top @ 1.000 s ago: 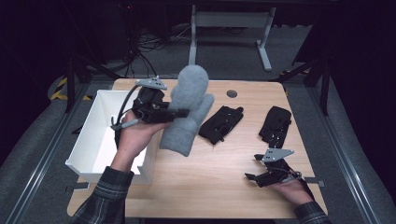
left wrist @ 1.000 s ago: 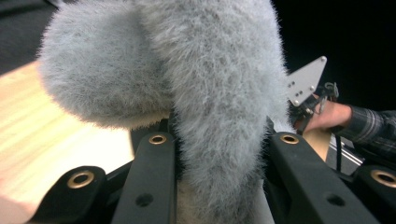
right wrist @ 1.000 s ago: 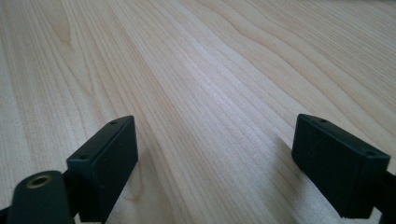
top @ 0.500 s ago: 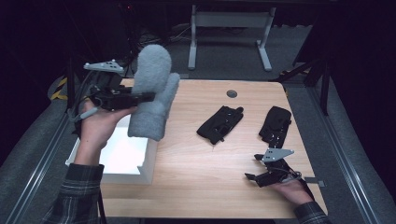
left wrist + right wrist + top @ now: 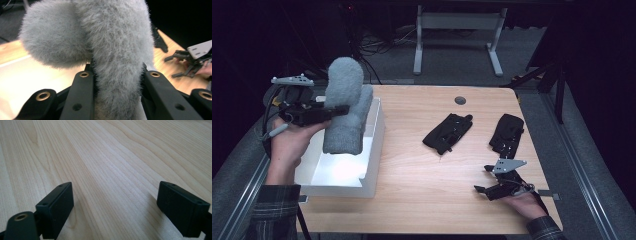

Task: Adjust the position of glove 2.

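A fluffy grey mitten [image 5: 344, 107] hangs above the white bin [image 5: 378, 145] at the table's left edge. My left gripper [image 5: 339, 111] is shut on it, and its jaws press into the fur on both sides. In the left gripper view the mitten [image 5: 112, 50] bulges out over the two black jaws of the left gripper [image 5: 116, 85]. My right gripper [image 5: 481, 178] rests on the wood near the front right corner, held by a hand. The right gripper [image 5: 115, 202] is open, with bare tabletop between its jaws.
Two black gloves lie on the wooden table [image 5: 427, 200], one in the middle [image 5: 448, 132] and one further right [image 5: 507, 132]. A round grommet [image 5: 460, 100] sits near the far edge. Behind the table stands a metal desk frame [image 5: 457, 35].
The left hand has carried the grey mitten leftward from the table's middle to above the white bin. The right gripper has stayed where it was.
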Tool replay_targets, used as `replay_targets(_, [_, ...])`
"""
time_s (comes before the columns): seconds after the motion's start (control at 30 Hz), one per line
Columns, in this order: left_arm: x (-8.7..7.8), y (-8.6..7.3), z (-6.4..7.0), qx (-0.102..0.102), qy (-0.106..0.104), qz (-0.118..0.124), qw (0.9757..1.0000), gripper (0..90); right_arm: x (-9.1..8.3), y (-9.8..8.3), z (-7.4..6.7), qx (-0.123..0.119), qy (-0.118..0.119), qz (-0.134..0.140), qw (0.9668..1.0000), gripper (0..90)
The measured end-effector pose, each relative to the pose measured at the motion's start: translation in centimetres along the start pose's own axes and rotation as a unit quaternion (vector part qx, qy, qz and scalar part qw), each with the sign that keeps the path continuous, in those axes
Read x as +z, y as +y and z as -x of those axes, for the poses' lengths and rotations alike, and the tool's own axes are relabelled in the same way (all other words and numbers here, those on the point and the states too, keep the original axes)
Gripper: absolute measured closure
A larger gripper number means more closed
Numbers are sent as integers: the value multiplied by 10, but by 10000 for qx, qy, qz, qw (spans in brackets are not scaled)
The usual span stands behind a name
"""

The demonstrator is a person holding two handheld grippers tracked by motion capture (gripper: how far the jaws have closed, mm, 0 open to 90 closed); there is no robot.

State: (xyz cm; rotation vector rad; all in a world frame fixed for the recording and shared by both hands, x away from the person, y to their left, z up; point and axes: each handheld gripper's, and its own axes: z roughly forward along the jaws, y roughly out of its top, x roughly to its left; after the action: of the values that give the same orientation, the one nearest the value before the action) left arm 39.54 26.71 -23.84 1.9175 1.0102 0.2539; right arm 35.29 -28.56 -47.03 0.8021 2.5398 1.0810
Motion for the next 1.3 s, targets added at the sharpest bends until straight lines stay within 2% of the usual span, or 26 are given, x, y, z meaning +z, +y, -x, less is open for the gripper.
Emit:
replay_targets(0.13, [3,-13,-12,-154,85,-113,9998,719,0,0,0,0,2,-1,10000,143])
replay_targets(0.27, [8,-30,-25,-340,285,-285,9986,719,0,0,0,1,0,-1,10000,143])
replay_targets(0.5, [29,-57,-37,-544,332,-593,9962,719,0,0,0,0,-1,0,10000,143])
replay_targets(0.77, [60,-81,-50,-697,245,-956,9927,716,0,0,0,0,0,0,10000,143])
replay_targets(1.07, [95,-104,-69,-866,171,-1361,9868,691,0,0,0,1,1,1,10000,143])
replay_targets(1.2, [109,-114,-79,-965,213,-1593,9823,659,0,0,0,1,1,0,10000,143])
replay_targets(1.23, [112,-117,-82,-936,228,-1683,9810,651,0,0,0,2,2,1,10000,142])
replay_targets(1.3, [117,-123,-86,-1014,231,-1809,9780,626,0,0,0,1,2,0,10000,142])
